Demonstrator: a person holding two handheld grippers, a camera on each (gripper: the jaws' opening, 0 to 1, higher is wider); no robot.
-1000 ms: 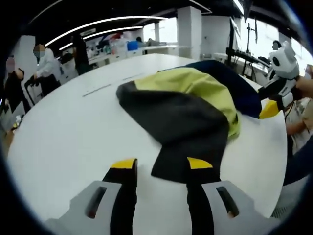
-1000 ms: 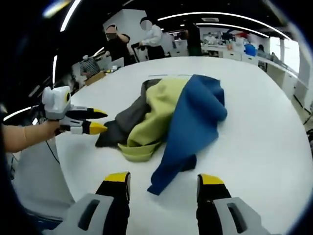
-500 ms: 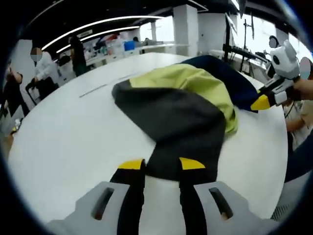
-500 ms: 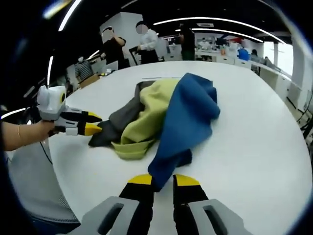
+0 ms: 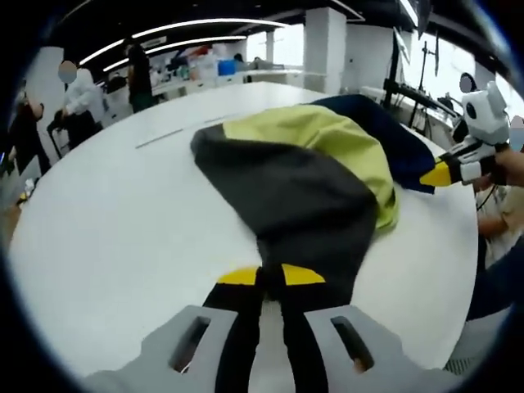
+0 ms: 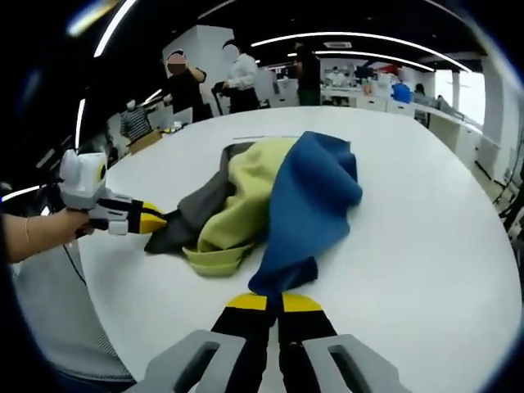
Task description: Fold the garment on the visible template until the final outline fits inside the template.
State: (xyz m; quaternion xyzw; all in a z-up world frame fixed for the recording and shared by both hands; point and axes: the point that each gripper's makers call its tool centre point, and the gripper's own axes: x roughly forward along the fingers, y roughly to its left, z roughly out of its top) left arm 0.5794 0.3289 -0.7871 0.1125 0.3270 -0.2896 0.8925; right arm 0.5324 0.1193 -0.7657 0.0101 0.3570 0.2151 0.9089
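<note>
A crumpled garment (image 6: 278, 201) of grey, lime and blue panels lies on a white table (image 6: 417, 221). The left gripper (image 5: 271, 274) pinches the grey edge just ahead of its fingertips. The right gripper (image 6: 273, 302) is clamped on the blue corner between its fingers.

The garment (image 6: 270, 201) is made up of three plain colour blocks: royal blue, yellow-green and charcoal grey. In the left gripper view the grey block (image 5: 299, 205) is seen nearest, with yellow-green behind it and dark blue at the far edge. No print or pattern is seen on it. The table (image 6: 426, 205) is plain white. The left gripper (image 5: 271, 277) and the right gripper (image 6: 274, 304) are black with yellow tips and light grey bodies. A thin dark line (image 5: 160, 138) is marked on the table.
</note>
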